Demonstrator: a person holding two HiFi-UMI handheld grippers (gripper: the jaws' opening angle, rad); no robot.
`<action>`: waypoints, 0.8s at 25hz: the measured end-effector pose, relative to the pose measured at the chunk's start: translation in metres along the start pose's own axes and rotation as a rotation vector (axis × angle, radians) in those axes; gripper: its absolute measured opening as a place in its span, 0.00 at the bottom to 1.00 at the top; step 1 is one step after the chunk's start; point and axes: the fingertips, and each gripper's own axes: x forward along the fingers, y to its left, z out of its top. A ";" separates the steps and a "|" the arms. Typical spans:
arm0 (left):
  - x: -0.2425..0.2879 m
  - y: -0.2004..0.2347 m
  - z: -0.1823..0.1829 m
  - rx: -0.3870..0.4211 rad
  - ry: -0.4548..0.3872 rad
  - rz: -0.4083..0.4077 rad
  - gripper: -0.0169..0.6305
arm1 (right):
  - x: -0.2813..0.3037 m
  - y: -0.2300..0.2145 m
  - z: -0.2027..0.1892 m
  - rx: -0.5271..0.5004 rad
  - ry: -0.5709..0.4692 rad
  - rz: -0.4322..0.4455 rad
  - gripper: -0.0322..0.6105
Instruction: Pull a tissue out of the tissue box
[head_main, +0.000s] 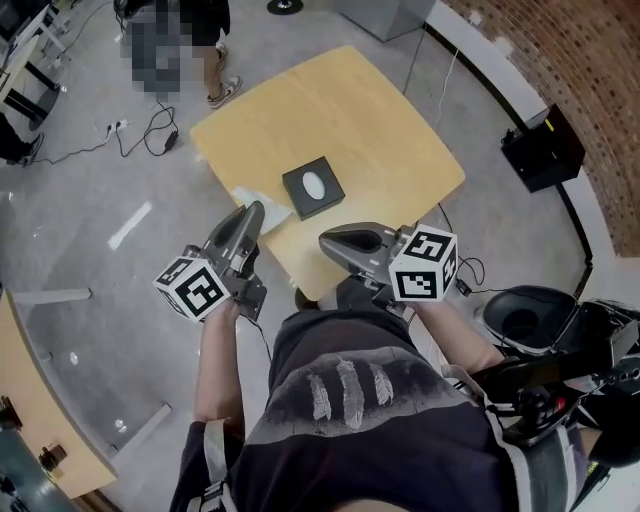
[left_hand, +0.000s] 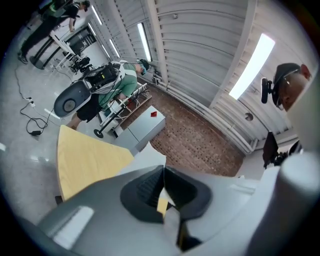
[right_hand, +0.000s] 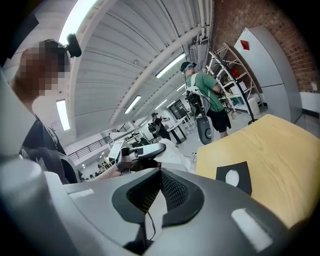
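Grey floor; rounded wooden table (head_main: 345, 105) carries the square dark box (head_main: 313, 188), white oval slot. Just left of the box, left claw (head_main: 255, 208) pinches a thin white tissue (head_main: 258, 197). Left gripper view: jaws together on it. Right gripper view: right claw (right_hand: 160, 172) closed, empty.

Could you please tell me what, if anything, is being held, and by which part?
The left claw is shut on a white tissue, pinched at its near edge. The right claw is shut and empty.

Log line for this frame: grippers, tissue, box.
left gripper: shut on tissue | right gripper: shut, empty | tissue: beside box | box: on table
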 end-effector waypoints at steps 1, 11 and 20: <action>-0.003 0.000 0.002 -0.001 -0.002 0.003 0.03 | 0.002 0.002 0.004 -0.004 -0.004 0.002 0.04; 0.028 -0.055 -0.020 0.054 -0.042 0.070 0.03 | -0.060 -0.016 0.016 -0.028 -0.037 0.097 0.04; 0.041 -0.087 -0.029 0.130 -0.027 0.100 0.03 | -0.086 -0.023 0.019 -0.011 -0.058 0.161 0.04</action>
